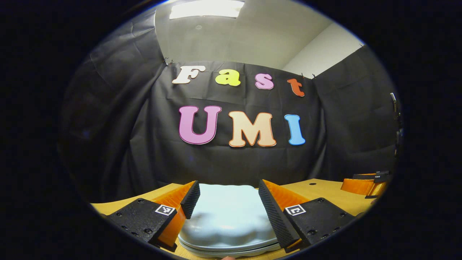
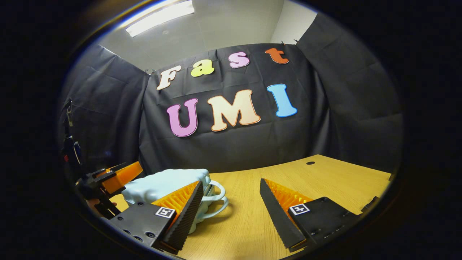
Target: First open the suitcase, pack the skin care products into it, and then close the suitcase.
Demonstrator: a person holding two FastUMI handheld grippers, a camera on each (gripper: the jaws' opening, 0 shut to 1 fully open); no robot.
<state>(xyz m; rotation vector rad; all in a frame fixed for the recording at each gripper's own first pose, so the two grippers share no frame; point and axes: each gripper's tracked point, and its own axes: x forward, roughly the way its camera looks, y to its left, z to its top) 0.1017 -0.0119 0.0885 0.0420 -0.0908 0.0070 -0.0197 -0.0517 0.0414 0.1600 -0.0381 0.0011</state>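
Note:
A small pale blue suitcase point(image 1: 227, 213) lies flat on the wooden table point(image 1: 325, 191), its lid down and the zip seam showing along its near edge. My left gripper point(image 1: 228, 184) is open, one finger on each side of the case, and I cannot tell whether they touch it. In the right gripper view the suitcase point(image 2: 164, 186) sits at the left with its looped handles point(image 2: 216, 198) pointing right. My right gripper point(image 2: 231, 182) is open over bare table point(image 2: 325, 177), its left finger close beside the handles. The left gripper point(image 2: 112, 178) shows at the case's far side.
The black cloth wall stands close behind the table on all sides. A small round cable hole point(image 2: 310, 163) is in the tabletop toward the back. The right gripper point(image 1: 364, 186) shows at the right edge of the left gripper view.

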